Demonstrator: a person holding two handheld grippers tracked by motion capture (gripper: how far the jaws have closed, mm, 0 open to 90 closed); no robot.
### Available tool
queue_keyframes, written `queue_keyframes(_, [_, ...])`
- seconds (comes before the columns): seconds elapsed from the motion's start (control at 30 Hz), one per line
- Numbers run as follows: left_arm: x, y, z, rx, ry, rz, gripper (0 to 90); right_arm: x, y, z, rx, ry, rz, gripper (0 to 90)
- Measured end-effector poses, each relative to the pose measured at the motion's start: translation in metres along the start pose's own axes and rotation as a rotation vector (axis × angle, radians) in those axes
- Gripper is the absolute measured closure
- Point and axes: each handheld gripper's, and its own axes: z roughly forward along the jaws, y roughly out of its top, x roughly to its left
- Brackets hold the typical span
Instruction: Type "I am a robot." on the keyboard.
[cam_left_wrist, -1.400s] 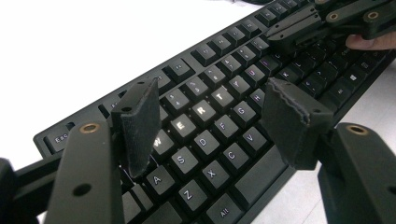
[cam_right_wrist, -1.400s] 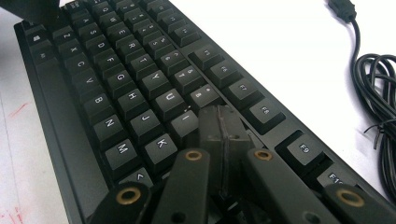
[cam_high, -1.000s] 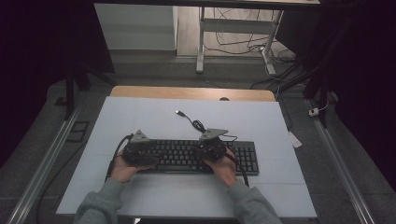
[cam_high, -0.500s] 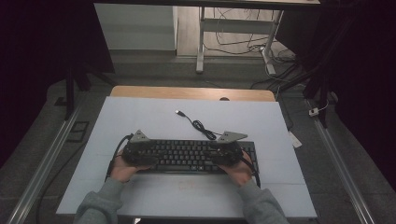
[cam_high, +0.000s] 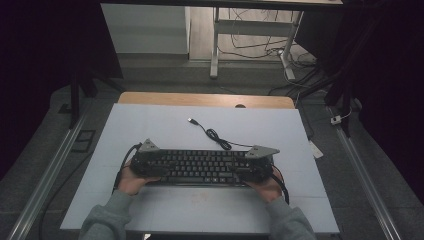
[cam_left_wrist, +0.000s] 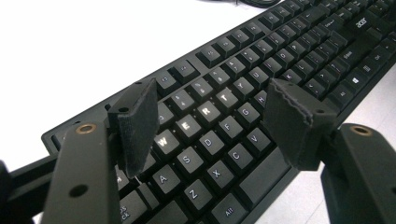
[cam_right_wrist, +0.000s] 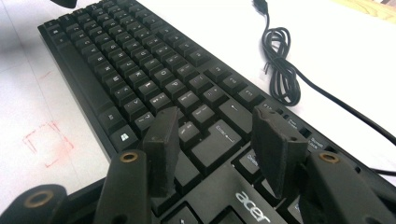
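Currently a black keyboard (cam_high: 202, 166) lies across the near-middle tabletop (cam_high: 150, 120), cable (cam_high: 215, 135) trailing far. Left hand-held gripper (cam_left_wrist: 212, 121) hovers over its left end, jaws apart; right hand-held gripper (cam_right_wrist: 215, 140) over its right end, jaws apart. Risk: uneven lifting tilts it, or the cable snags.

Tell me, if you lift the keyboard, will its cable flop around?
Probably yes: the thin cable lies in loose loops, so it looks floppy and would likely trail behind. The Acer keyboard looks flat and rigid, so it should stay stiff, not sag.
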Motion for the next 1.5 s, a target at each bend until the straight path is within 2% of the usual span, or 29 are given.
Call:
queue_keyframes(0.37, [0.002, 0.0, -0.002, -0.009, 0.017, -0.02, 34.9, 0.0, -0.001, 0.001, 0.001, -0.004, -0.007, 51.7])
queue_keyframes(0.57, [0.001, 0.0, -0.002, -0.008, 0.007, 0.0, 42.5, 0.0, 0.0, 0.001, -0.003, -0.005, -0.009, 51.7])
queue_keyframes(0.77, [-0.004, 0.0, 0.0, 0.007, -0.04, 0.043, 63.7, 0.001, 0.0, 0.001, 0.002, -0.006, -0.014, 51.7])
queue_keyframes(0.97, [-0.009, 0.0, 0.003, 0.038, -0.056, 0.081, 87.3, 0.001, 0.0, 0.002, 0.006, -0.005, -0.017, 51.7])
queue_keyframes(1.0, [-0.01, 0.0, 0.004, 0.042, -0.06, 0.083, 88.8, 0.001, 0.0, 0.002, 0.006, -0.005, -0.017, 51.7])
queue_keyframes(1.27, [-0.027, 0.001, 0.021, 0.088, -0.093, 0.13, 88.9, 0.001, 0.0, 0.003, 0.015, -0.006, -0.021, 51.7])
queue_keyframes(1.5, [-0.034, 0.002, 0.031, 0.112, -0.094, 0.142, 88.9, 0.001, -0.001, 0.004, 0.015, -0.004, -0.019, 51.7])
